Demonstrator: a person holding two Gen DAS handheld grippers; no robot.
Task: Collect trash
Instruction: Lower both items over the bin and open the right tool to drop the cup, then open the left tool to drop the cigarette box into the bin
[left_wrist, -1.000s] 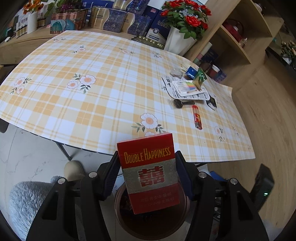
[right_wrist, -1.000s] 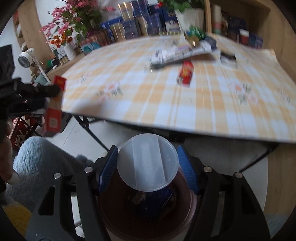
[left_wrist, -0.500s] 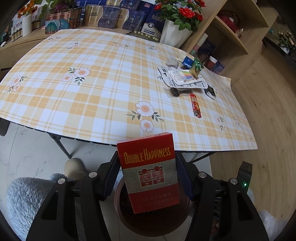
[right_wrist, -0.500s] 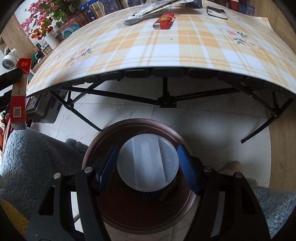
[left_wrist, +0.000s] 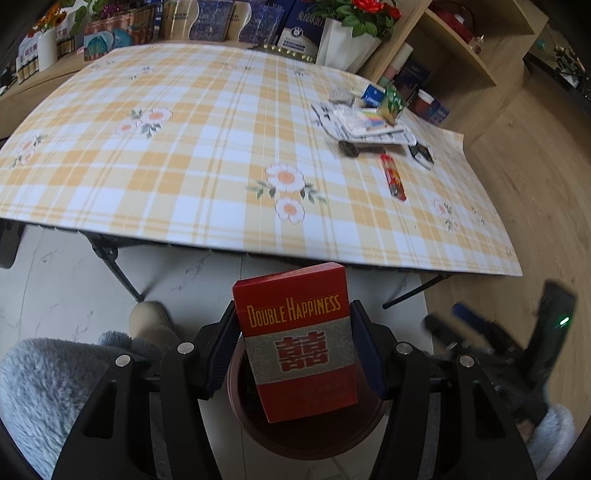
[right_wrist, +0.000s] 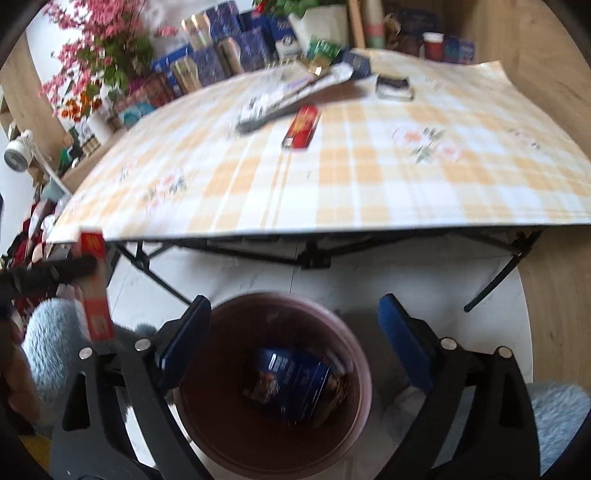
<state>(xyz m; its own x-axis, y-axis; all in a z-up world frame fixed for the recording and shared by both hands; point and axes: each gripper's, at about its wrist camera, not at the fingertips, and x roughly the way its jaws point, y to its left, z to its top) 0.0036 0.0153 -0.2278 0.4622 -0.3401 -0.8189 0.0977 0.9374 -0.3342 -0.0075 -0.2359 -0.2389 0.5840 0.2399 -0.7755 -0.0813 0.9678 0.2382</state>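
Left hand-held gripper (left_wrist: 295, 347) is clamped on a red Double Happiness cigarette pack (left_wrist: 297, 345), bottom center of frame, right above the brown bin (left_wrist: 306, 432). Right hand-held gripper (right_wrist: 295, 339) has its jaws wide apart with nothing between them, over the same bin (right_wrist: 273, 384), where a blue wrapper (right_wrist: 295, 387) lies inside. Behind sits the plaid worktop (left_wrist: 207, 147) with a red lighter (left_wrist: 393, 177).

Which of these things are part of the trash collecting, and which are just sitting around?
Part of the job:
- red cigarette pack, gripped by the left tool
- brown bin on the floor, a blue packet inside
- right tool, open above the bin
- red lighter and papers, possibly trash

Just lying about:
- checked table
- flower vase
- wooden shelves
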